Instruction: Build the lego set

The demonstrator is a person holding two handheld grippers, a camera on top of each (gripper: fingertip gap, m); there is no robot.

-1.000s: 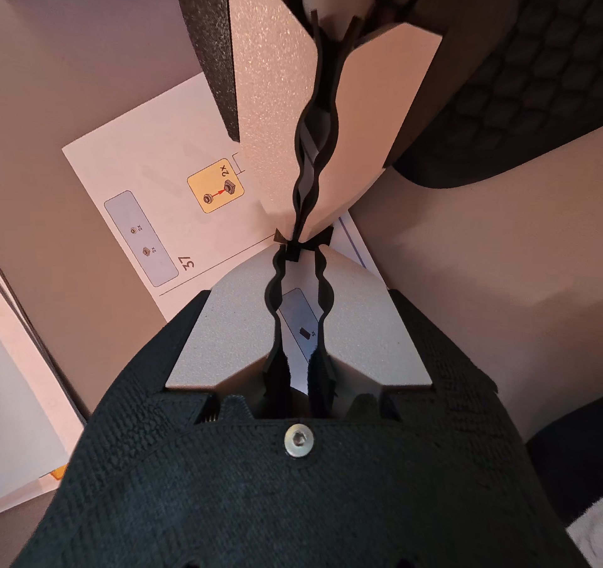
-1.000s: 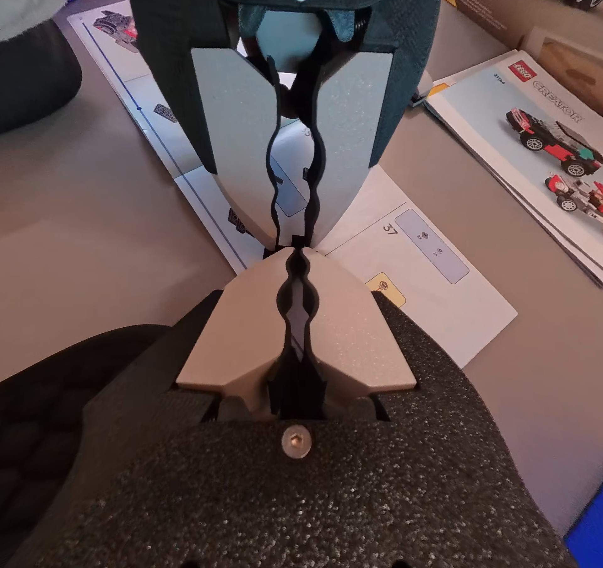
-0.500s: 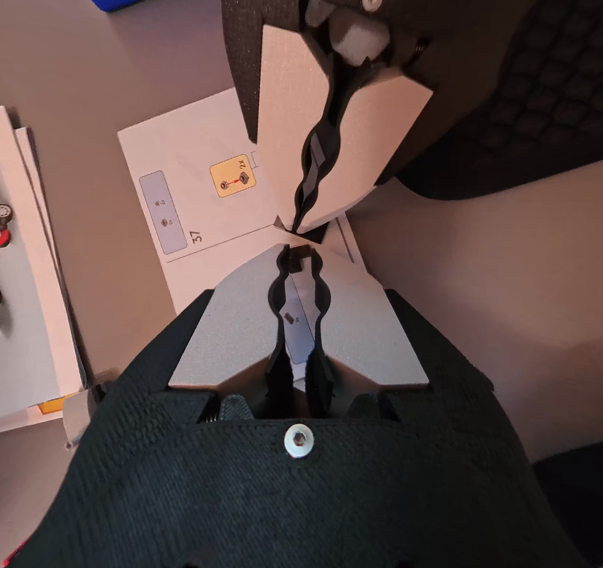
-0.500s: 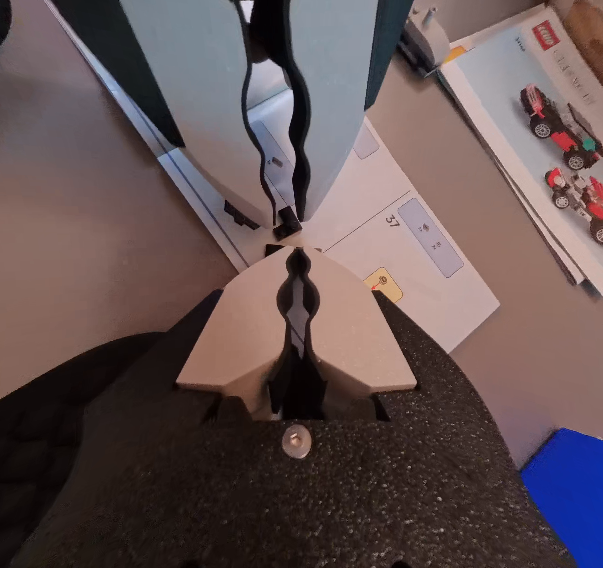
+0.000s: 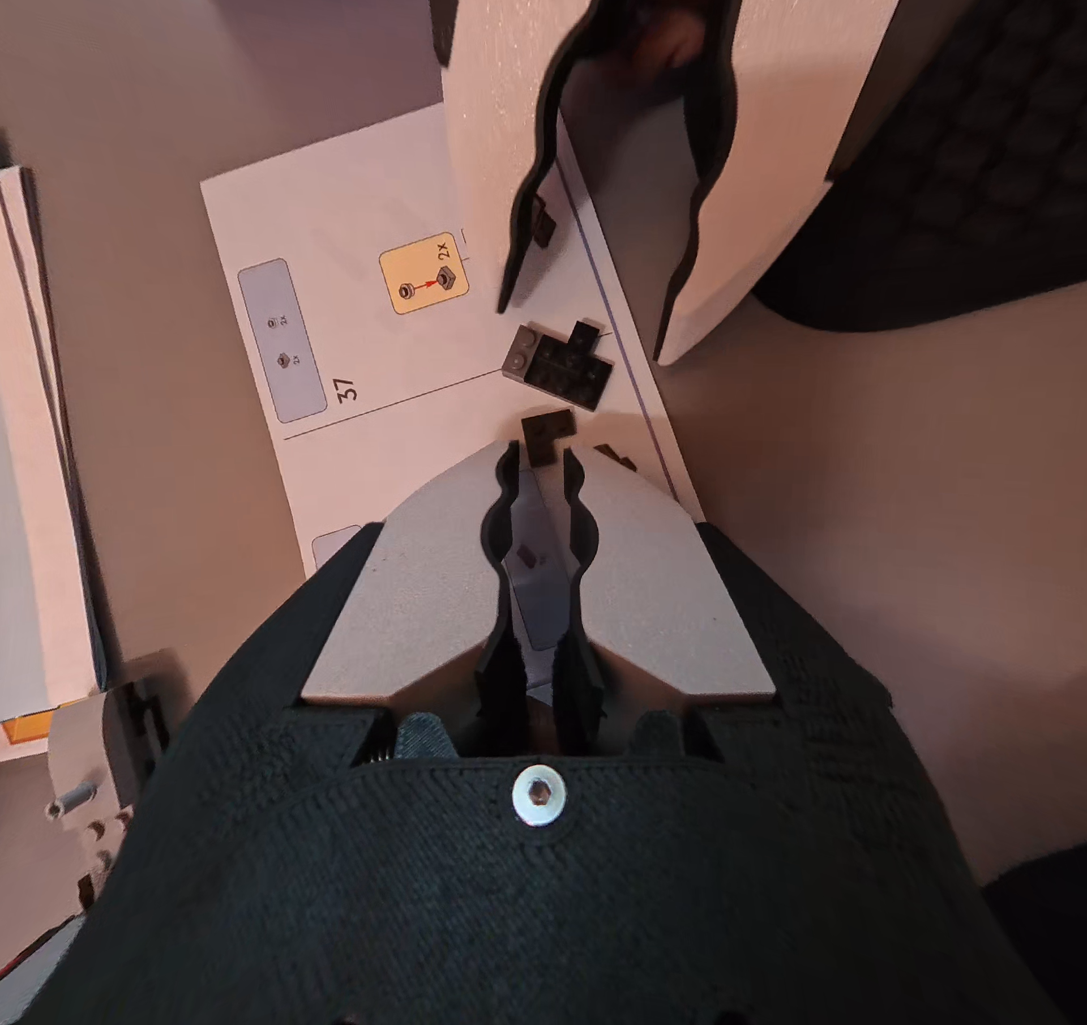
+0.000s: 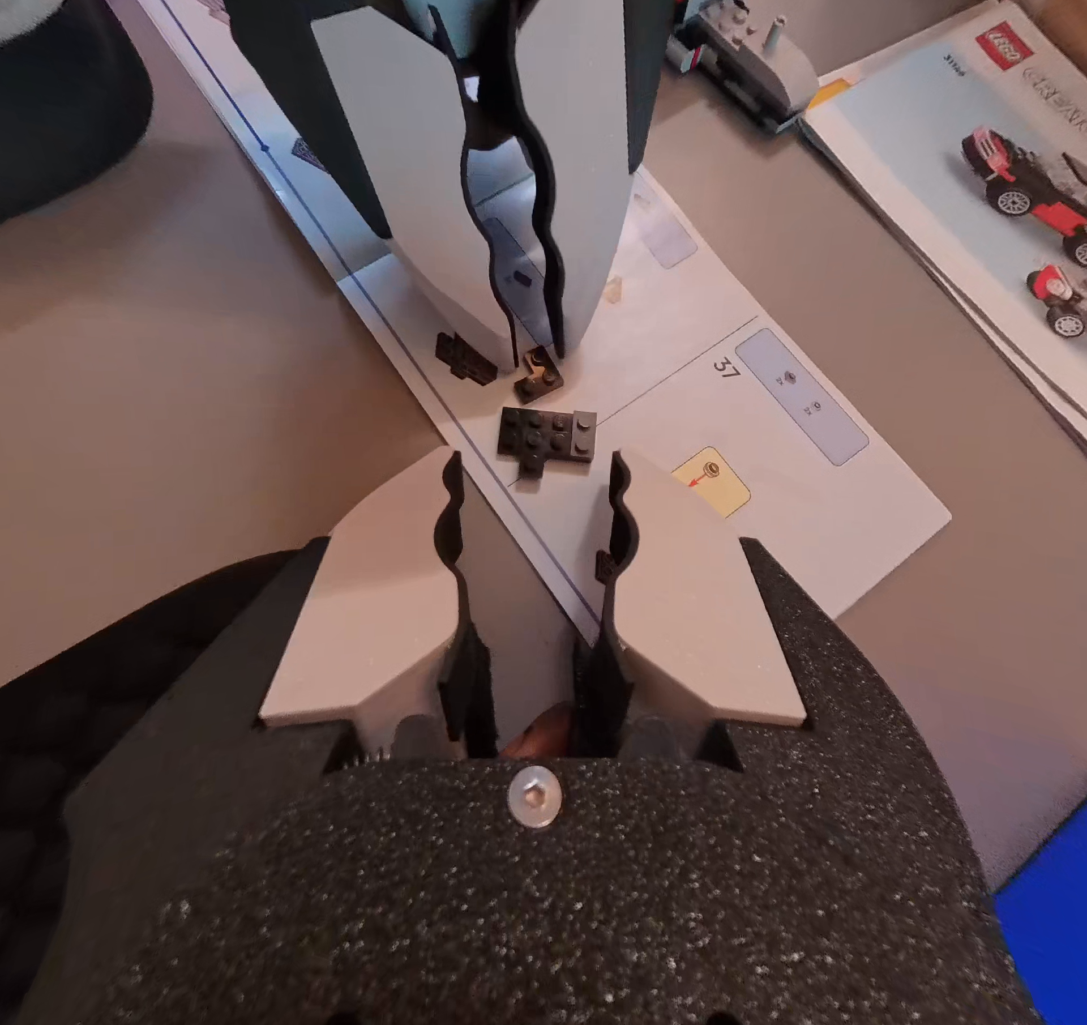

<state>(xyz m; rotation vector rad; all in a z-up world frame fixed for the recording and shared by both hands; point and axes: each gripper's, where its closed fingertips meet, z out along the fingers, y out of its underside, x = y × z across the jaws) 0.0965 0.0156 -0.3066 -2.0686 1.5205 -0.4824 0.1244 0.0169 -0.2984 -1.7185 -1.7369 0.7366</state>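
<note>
Right wrist view is showing the right gripper [image 6: 532,461] standing wide open and empty above a small black-and-grey plate assembly [image 6: 546,436] lying on the open instruction booklet [image 6: 782,467] on the table [image 6: 176,408]. Opposite, the left gripper [image 5: 540,451] is pinching a small black corner plate [image 5: 547,429] at its tips. Judging by the half-built grey model [image 6: 747,67] sitting farther off and the loose black piece [image 6: 464,358], much building is remaining.
</note>
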